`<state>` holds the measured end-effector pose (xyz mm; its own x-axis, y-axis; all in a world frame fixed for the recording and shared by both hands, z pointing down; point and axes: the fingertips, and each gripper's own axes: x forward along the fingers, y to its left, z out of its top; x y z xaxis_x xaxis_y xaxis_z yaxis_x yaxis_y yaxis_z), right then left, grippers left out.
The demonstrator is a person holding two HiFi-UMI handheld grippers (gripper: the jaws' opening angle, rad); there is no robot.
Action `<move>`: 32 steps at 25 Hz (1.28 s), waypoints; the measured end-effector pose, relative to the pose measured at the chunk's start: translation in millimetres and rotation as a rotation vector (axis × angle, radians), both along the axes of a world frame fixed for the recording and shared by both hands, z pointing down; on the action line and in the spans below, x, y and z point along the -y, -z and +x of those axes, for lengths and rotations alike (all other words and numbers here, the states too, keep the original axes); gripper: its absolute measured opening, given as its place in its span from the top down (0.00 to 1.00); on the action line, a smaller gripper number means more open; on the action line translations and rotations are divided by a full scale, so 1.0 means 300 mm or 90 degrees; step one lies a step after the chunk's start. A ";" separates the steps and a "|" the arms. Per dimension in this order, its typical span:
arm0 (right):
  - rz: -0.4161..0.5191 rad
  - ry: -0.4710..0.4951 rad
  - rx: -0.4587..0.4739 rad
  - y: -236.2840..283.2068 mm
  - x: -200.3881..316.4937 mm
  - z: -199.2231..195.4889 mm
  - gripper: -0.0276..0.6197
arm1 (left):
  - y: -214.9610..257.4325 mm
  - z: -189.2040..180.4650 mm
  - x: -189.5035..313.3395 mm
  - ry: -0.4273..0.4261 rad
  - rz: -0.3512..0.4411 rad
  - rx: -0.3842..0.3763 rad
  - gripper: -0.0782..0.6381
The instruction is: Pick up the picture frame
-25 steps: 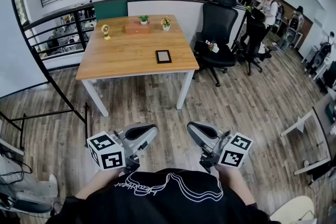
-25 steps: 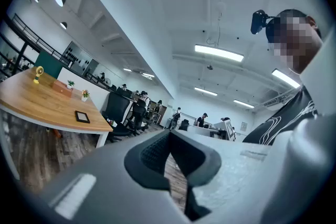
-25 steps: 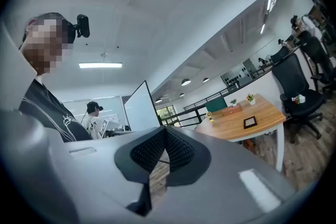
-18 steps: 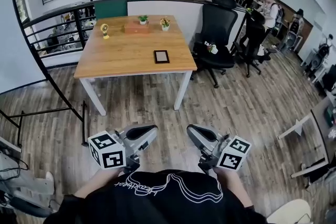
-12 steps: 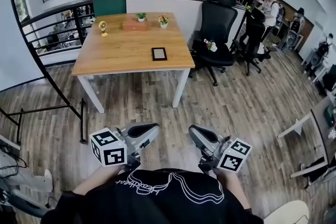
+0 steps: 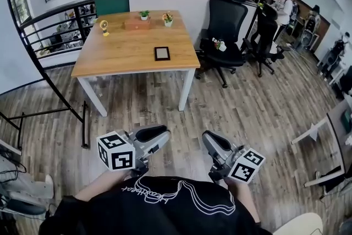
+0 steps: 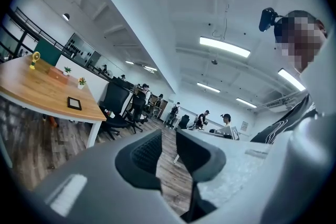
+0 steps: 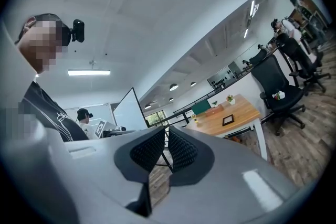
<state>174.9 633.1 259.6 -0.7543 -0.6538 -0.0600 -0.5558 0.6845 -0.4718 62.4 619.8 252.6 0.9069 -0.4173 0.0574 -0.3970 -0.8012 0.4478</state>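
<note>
The picture frame (image 6: 161, 53) is small, dark and lies flat near the right front of a wooden table (image 6: 121, 55) across the floor. It also shows far off as a picture frame (image 7: 74, 103) in the left gripper view and a picture frame (image 8: 228, 120) in the right gripper view. My left gripper (image 6: 159, 134) and right gripper (image 6: 208, 140) are held low by my body, far from the table. The left gripper (image 7: 167, 144) and right gripper (image 8: 167, 143) both have jaws drawn together with nothing between them.
On the table's far side stand two small plants (image 6: 144, 14), a wooden box (image 6: 136, 24) and a yellow desk fan (image 6: 103, 26). A black office chair (image 6: 225, 25) sits right of the table. A black railing (image 6: 49, 58) runs on the left. A white desk (image 6: 322, 137) is at the right.
The table and frame have drifted slightly left and up in the head view. Both grippers stay by my body with jaws unchanged.
</note>
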 end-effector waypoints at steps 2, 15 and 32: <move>-0.002 -0.005 0.002 -0.014 0.004 0.019 0.88 | -0.013 0.002 -0.001 0.007 -0.003 0.006 0.75; -0.016 -0.036 -0.062 -0.106 0.231 0.003 0.55 | -0.135 -0.151 0.242 0.111 -0.040 0.020 0.49; -0.094 -0.061 -0.078 -0.215 1.052 -0.149 0.52 | -0.254 -0.305 1.109 0.093 -0.118 0.013 0.43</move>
<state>130.1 317.7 324.0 -0.6844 -0.7175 0.1297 -0.6738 0.5544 -0.4885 -29.0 287.2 328.8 0.8353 -0.5249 0.1633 -0.5137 -0.6395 0.5720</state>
